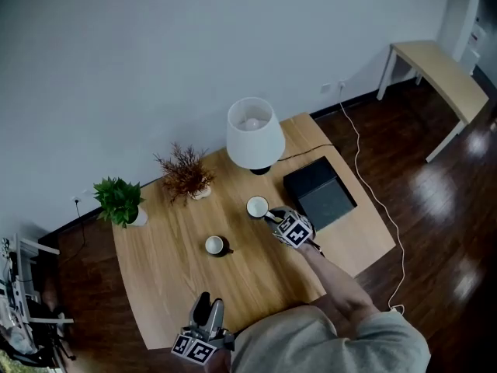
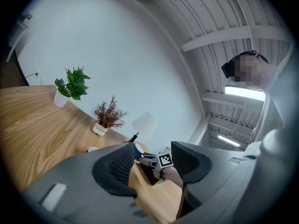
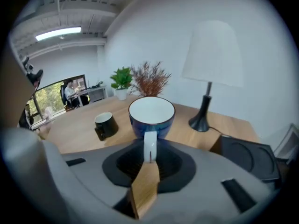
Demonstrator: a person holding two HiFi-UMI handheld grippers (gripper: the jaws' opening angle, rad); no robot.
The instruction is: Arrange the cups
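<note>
A blue cup (image 1: 257,207) with a white inside stands on the wooden table (image 1: 178,286) in front of the lamp. My right gripper (image 1: 272,216) is shut on its white handle (image 3: 149,146), and the blue cup (image 3: 151,115) sits upright just beyond the jaws. A smaller black cup (image 1: 216,245) stands alone to the left, its handle turned right; the right gripper view has this black cup (image 3: 105,124) at left. My left gripper (image 1: 206,305) rests at the table's near edge, shut and holding nothing, pointing level across the table toward the right gripper.
A white-shaded lamp (image 1: 252,134) on a black base stands behind the blue cup. A black box (image 1: 320,191) lies right of it. A dried plant (image 1: 186,176) and a green plant (image 1: 120,200) stand at the far left. A cable (image 1: 365,177) runs over the floor.
</note>
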